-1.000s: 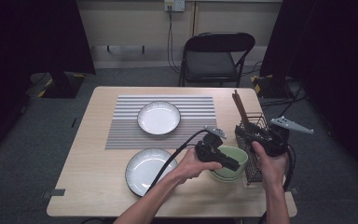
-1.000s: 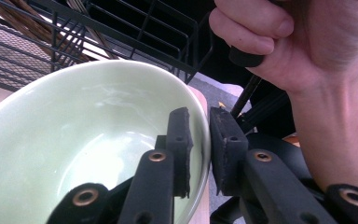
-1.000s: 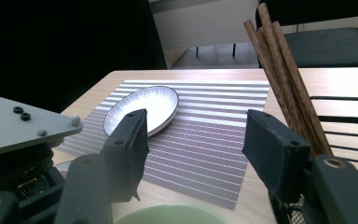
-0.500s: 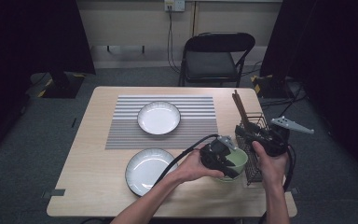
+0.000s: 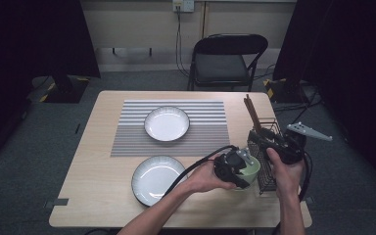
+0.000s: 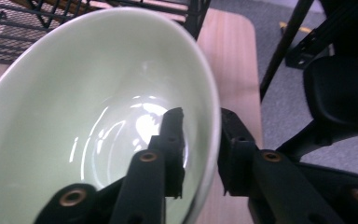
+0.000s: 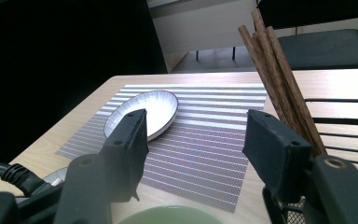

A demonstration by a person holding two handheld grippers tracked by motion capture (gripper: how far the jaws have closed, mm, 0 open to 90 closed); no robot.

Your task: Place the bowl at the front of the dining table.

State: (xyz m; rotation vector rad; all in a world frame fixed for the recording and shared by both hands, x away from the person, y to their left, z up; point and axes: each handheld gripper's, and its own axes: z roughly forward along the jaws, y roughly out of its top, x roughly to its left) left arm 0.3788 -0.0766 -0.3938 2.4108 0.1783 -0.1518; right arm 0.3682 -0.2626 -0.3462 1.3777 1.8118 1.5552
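While no label or writing can be read on anything here, the pale green bowl [image 5: 247, 169] sits near the front right corner of the bench [image 5: 98, 186], just beside the black wire basket [image 5: 264, 161] that holds brown chopsticks [image 5: 252, 113]. The left hand-held gripper [image 5: 235, 166] straddles the bowl's rim: in the left gripper view one jaw stands inside the bowl [image 6: 98, 107] and the other outside, with the wall between them. Its jaws have just been closing on that rim, and the pads look pressed to it. The right hand-held gripper [image 5: 274, 142] hovers over the basket with its jaws apart and nothing between them; past them, the right gripper view shows a white plate [image 7: 144, 112] on the striped placemat [image 7: 205, 135], the chopsticks [image 7: 279, 70] at its right, and the green rim [image 7: 172, 215] at the bottom edge.

Compared with a second ago, the left hand has slid a little toward the basket and now covers more of the bowl. The right hand and both plates [image 5: 156, 178] lie as before.
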